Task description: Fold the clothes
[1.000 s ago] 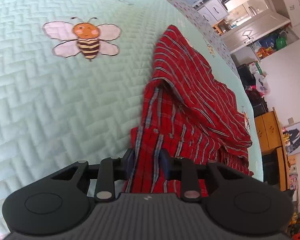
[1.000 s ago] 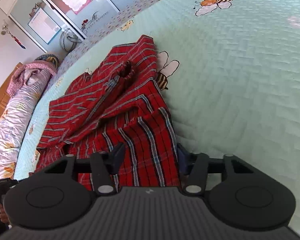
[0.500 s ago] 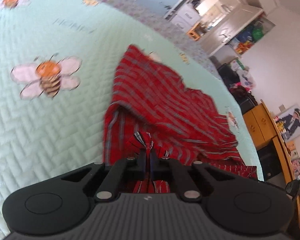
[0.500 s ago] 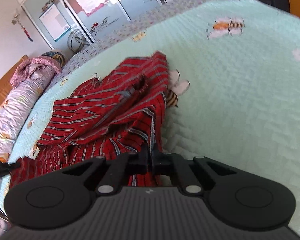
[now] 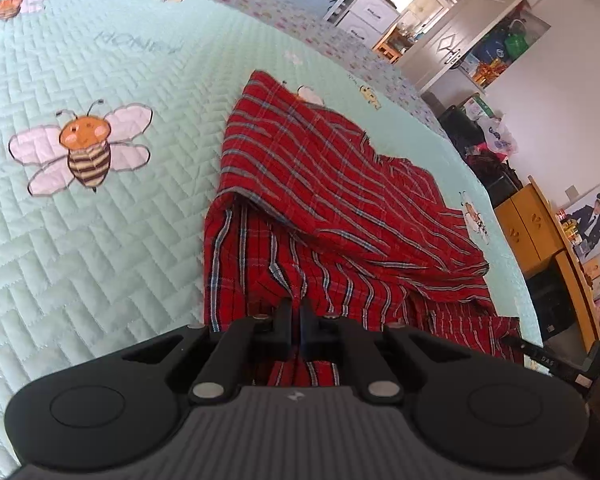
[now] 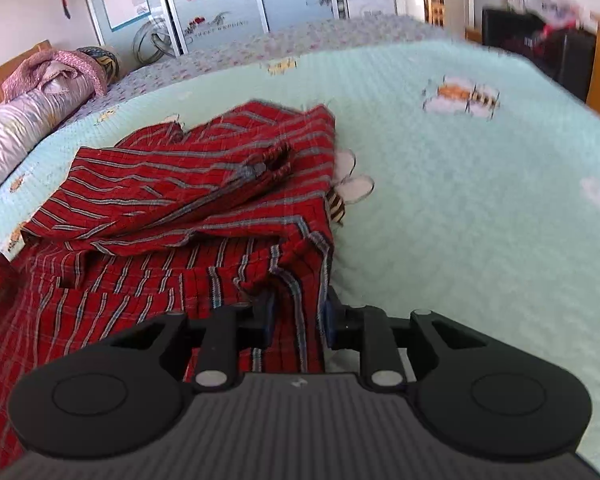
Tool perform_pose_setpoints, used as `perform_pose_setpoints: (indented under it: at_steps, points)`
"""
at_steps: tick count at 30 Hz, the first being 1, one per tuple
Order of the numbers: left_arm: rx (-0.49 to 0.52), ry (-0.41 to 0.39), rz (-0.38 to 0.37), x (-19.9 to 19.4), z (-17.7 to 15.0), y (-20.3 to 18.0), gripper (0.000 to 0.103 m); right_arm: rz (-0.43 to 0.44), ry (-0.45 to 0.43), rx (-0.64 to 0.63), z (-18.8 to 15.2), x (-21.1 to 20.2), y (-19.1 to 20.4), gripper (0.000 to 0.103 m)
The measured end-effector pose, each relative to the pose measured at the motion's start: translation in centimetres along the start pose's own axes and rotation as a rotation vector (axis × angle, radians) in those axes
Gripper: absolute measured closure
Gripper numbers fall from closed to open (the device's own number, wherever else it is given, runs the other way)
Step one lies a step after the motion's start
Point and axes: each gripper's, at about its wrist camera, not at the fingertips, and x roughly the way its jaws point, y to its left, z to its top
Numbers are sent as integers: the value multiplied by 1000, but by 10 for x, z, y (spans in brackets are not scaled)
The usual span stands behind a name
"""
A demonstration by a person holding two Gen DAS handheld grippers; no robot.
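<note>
the left claw (image 5: 296, 322) pinches the red plaid shirt (image 5: 320, 200) hem. the right claw (image 6: 298, 318), jaws just reopening around cloth, likely needs a firmer pinch. lift both evenly off the bed (image 5: 100, 240).

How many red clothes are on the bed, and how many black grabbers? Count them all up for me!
red checked garment: 1
black grippers: 2 (left gripper shut on the cloth; right gripper has just been opening its jaws, with cloth between them)
Total: 3
</note>
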Motion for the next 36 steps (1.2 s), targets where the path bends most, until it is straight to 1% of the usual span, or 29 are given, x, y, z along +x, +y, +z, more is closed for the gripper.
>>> perform_pose_setpoints:
  at_steps: [1,3,4,5,6,8,11,16,18,19,21,23,24,25,27,29,31,32,33,34,35,36]
  points:
    - [4,-5,-5,-1,0,-1,101,-14,-19,-20,0,-4,2,76]
    - [10,-14,-13,-3,-1,-2,101,-10,-47,-39,1,-10,3,76]
    - [10,-14,-12,-2,-1,-2,101,11,-34,-41,2,-8,3,79]
    - [10,-15,-10,-2,-1,-3,101,31,-21,-44,4,-7,2,101]
    - [11,-19,-13,-2,0,-4,101,35,-17,-51,4,-6,4,102]
    - [19,-33,-31,-5,0,-8,101,43,-18,-57,5,-6,8,102]
    - [42,-66,-67,-15,3,-16,101,58,-57,-41,9,-16,12,102]
    - [122,-154,-108,-34,16,-41,101,114,-155,-15,33,-46,14,102]
    - [144,-168,-104,-32,22,-45,101,135,-189,4,44,-49,12,102]
    - [145,-159,-83,-25,25,-44,101,144,-202,14,49,-50,11,102]
    - [128,-104,-18,-1,29,-32,101,116,-142,43,44,-22,3,102]
    - [63,-43,40,26,27,-10,101,88,-82,71,39,6,-6,102]
    - [32,-22,52,36,25,0,101,73,-50,86,36,20,-10,102]
    - [1,0,65,46,22,9,100,40,-3,105,26,39,-17,102]
    - [-43,35,84,62,18,24,99,40,15,130,14,47,-22,101]
    - [-30,39,87,62,17,25,97,39,32,154,3,55,-27,101]
    - [-11,43,88,55,19,24,97,30,27,139,5,48,-25,98]
    - [-1,44,89,51,19,23,97,8,20,118,8,42,-22,93]
    - [8,42,86,45,19,24,97,-25,-16,85,11,30,-16,87]
    - [15,36,80,38,17,26,96,-57,-53,53,14,18,-11,86]
    - [15,34,76,32,16,28,96,-67,-93,27,16,5,-3,85]
    - [6,34,74,27,14,31,94,-43,-120,12,19,-4,4,83]
